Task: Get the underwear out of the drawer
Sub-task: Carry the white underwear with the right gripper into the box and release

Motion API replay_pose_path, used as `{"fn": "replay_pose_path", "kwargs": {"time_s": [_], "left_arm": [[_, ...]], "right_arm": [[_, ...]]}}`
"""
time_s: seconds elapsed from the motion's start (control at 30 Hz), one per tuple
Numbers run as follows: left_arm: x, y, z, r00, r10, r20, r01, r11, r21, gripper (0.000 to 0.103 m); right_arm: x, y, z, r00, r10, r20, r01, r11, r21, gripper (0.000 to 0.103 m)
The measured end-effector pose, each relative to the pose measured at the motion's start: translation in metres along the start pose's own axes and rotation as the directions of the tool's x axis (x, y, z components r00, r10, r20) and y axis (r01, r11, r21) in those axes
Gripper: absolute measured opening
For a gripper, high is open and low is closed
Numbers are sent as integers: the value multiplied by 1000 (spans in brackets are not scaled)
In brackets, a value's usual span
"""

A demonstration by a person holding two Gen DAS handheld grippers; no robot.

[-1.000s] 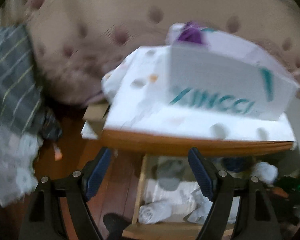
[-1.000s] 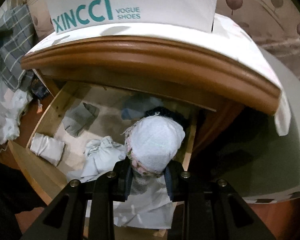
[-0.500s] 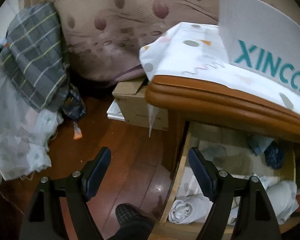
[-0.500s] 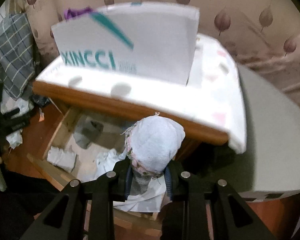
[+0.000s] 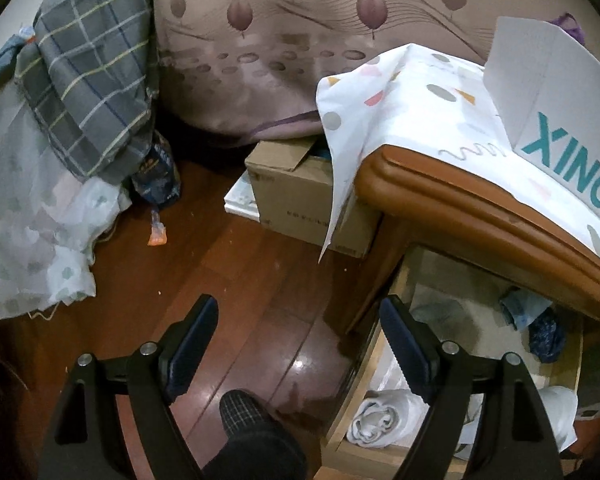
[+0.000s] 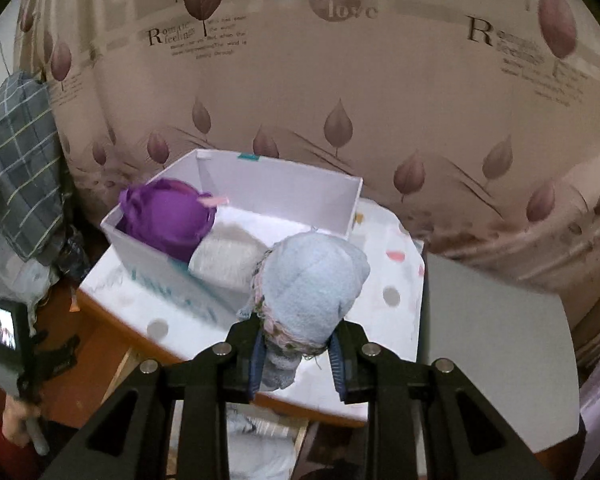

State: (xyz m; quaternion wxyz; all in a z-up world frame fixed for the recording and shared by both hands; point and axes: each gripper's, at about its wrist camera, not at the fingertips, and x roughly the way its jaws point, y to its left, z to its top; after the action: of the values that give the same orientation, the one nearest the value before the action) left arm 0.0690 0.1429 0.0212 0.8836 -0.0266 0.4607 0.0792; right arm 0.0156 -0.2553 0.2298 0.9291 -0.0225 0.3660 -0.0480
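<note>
right gripper [image 6: 296, 360] up over the nightstand, jaws clenched on a rolled pale blue piece of underwear [image 6: 312, 284], the bundle bulging above the blue pads with a floral trim showing at its base. it sits in front of the white shoe box [image 6: 280, 184] on the patterned cloth [image 6: 388, 280] that covers the nightstand top. inside the box, a purple garment [image 6: 164, 216] at the left end and a pale folded piece [image 6: 224, 256] beside it. below the gripper, a slice of the open drawer [image 6: 260, 432] with light fabric in it.

left gripper [image 5: 296, 344] hangs over the dark wooden floor [image 5: 220, 280], jaws spread wide and holding nothing. to its right the drawer [image 5: 384, 344] is pulled out under the brown nightstand edge [image 5: 480, 216]; a rolled white piece [image 5: 374, 424] lies at the front, a dark blue item [image 5: 546, 334] and a light blue one [image 5: 522, 306] further back. a cardboard box [image 5: 300, 188] stands on the floor beside the nightstand, a plaid cloth [image 5: 88, 68] hangs at the left.
</note>
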Motion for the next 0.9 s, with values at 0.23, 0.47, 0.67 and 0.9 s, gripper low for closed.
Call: {"fn": "replay_pose_path", "kwargs": {"time_s": [0.23,0.47,0.67,0.9], "left_arm": [[2,14,2,1000,5,-7,-6,999,-47,81],[4,17,4,1000,3,-14,-4,998,-55,81],[4,17,3,1000,4,-16,-5,999,-50,81],[7,14,-2,1000,2,-20,-2,999,-34,81]], "right_arm": [[61,5,30,995,-32,-92,29,999,-32,27],[107,14,36,984,-99,-150,88,993,-83,27],[137,18,36,972,-132,-196,111,987,-113,27],[156,19,31,965,-133,-228,114,989,-93,38]]}}
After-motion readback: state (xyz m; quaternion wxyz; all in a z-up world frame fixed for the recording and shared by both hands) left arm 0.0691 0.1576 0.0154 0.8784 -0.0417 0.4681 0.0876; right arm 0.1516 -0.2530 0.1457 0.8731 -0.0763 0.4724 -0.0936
